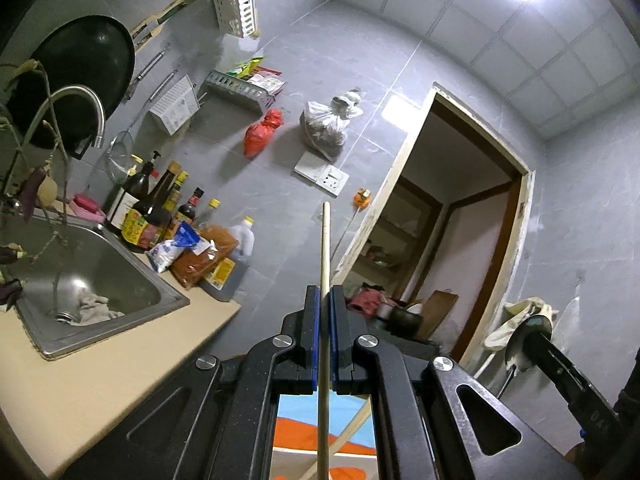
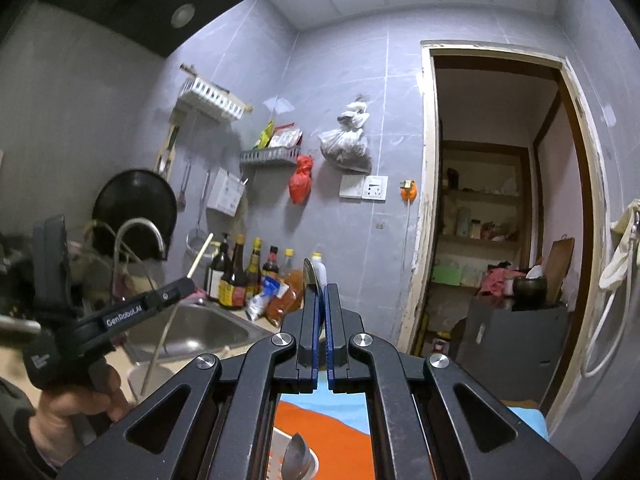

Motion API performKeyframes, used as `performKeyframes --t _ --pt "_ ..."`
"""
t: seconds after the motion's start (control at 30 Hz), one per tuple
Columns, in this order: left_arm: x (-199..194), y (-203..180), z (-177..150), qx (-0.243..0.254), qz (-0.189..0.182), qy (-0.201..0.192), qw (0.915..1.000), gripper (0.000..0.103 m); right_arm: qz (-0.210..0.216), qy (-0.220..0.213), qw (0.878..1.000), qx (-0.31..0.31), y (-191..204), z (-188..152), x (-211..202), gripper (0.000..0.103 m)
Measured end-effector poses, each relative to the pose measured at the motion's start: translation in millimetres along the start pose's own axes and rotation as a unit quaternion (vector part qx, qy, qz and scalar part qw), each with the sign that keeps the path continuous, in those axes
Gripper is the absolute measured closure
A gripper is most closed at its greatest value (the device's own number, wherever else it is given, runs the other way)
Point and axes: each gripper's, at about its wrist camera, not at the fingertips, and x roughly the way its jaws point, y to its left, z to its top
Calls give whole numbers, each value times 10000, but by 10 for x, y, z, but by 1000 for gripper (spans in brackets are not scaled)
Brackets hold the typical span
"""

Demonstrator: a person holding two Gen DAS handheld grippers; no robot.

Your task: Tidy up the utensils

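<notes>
My left gripper (image 1: 325, 294) is shut on a pale wooden chopstick (image 1: 325, 248) that sticks up past the fingertips and runs down below them. A second chopstick (image 1: 352, 430) lies slanted underneath. My right gripper (image 2: 321, 292) is shut on a metal spoon (image 2: 310, 276), whose bowl stands edge-on above the fingertips. In the left wrist view the right gripper (image 1: 538, 338) shows at the right with the spoon bowl (image 1: 526, 344). In the right wrist view the left gripper (image 2: 188, 286) shows at the left with the chopstick (image 2: 200, 256). Another spoon (image 2: 298, 458) lies below in a white holder.
A steel sink (image 1: 80, 276) with tap (image 1: 80, 108) sits in the beige counter (image 1: 132, 360). Sauce bottles (image 1: 160, 208) and packets stand behind it. Wall racks (image 2: 212, 98), hanging bags (image 2: 346, 140), a black wok (image 2: 134, 216) and an open doorway (image 2: 496, 208) surround. An orange-blue mat (image 2: 320, 420) lies below.
</notes>
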Motion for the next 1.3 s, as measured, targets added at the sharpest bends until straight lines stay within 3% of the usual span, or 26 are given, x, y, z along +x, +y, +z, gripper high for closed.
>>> performKeyframes --t 0.33,0.57,0.83,1.3 --pt "-4 31 -130 85 87 -115 9999 101 -27 286 9996 53 23 -253 138 102" --pt "-25 -54 -241 409 90 -68 9991 101 26 511 9985 173 6 -366 218 102" --pt "-39 -164 -360 760 -76 236 9968 101 128 651 9974 280 -4 -414 237 102" --pt "-21 -183 -428 757 -189 581 9953 100 303 818 9950 482 -35 -466 262 102"
